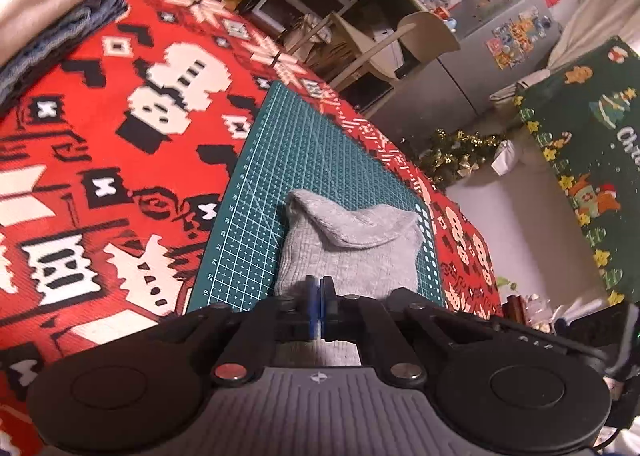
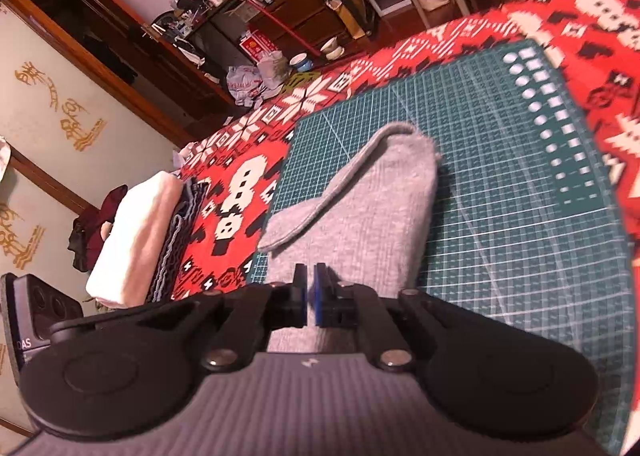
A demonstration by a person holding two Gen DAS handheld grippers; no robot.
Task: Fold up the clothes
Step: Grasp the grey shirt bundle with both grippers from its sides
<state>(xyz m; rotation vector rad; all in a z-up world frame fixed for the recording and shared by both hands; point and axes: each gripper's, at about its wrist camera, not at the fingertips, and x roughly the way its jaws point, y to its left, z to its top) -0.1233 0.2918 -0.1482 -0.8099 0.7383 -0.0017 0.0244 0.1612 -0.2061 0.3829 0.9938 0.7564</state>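
Note:
A grey knit garment [image 1: 352,252] lies folded on the green cutting mat [image 1: 280,159], with a loose flap turned over at its far end [image 2: 340,183]. My left gripper [image 1: 320,288] hovers over the garment's near edge. It is shut, its blue pads pressed together with no cloth visible between them. My right gripper [image 2: 309,280] is also over the near part of the grey garment [image 2: 360,223]. Its jaws are shut to a thin slit, and the cloth runs on beneath the fingers. The mat [image 2: 500,183] lies on a red patterned cloth.
The red, white and black tablecloth [image 1: 120,127] covers the table. A stack of folded clothes, white on top of blue-grey [image 2: 136,232], sits beside the mat. A chair [image 1: 400,43], shelves and clutter stand beyond the table edge. A phone [image 2: 36,316] is at the near left.

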